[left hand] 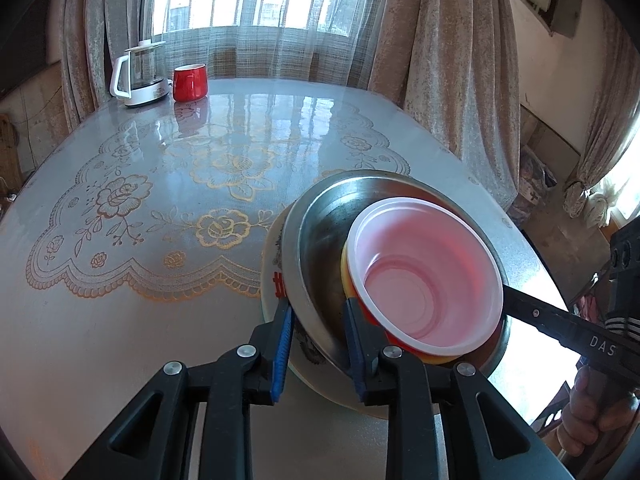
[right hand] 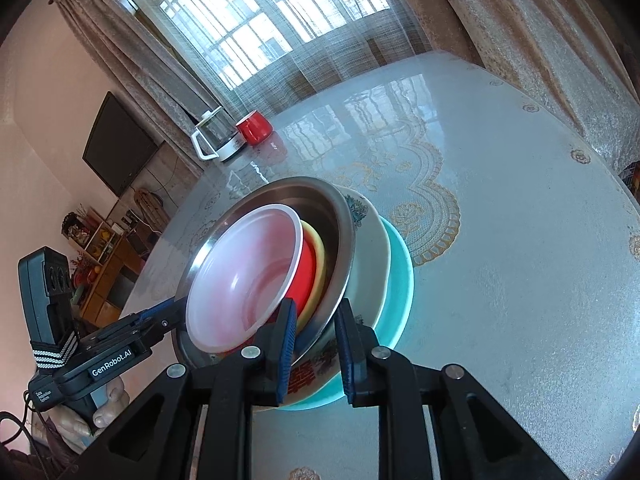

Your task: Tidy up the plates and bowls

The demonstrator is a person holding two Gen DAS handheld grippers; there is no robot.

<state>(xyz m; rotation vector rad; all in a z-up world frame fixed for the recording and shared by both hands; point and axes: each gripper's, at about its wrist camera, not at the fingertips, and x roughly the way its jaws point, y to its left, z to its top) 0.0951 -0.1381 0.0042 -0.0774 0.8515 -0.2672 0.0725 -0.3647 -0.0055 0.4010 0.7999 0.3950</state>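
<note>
A stack of dishes is held over the table: a teal plate (right hand: 400, 280) lowest, a white patterned plate (right hand: 370, 256), a steel bowl (left hand: 320, 216), a yellow bowl (right hand: 316, 276), and a red bowl with a pale pink inside (left hand: 424, 268) on top. My left gripper (left hand: 316, 344) is shut on the stack's near rim, one finger under the white plate (left hand: 274, 256), one inside the steel bowl. My right gripper (right hand: 314, 344) is shut on the opposite rim of the stack, steel bowl (right hand: 336, 240) and plates between its pads. The stack is tilted in both views.
A round table with a glossy lace-pattern cover (left hand: 160, 208) lies below. A glass kettle (left hand: 138, 76) and a red mug (left hand: 190, 82) stand at its far edge by the curtained window. A TV (right hand: 116, 152) and shelves are left of the table.
</note>
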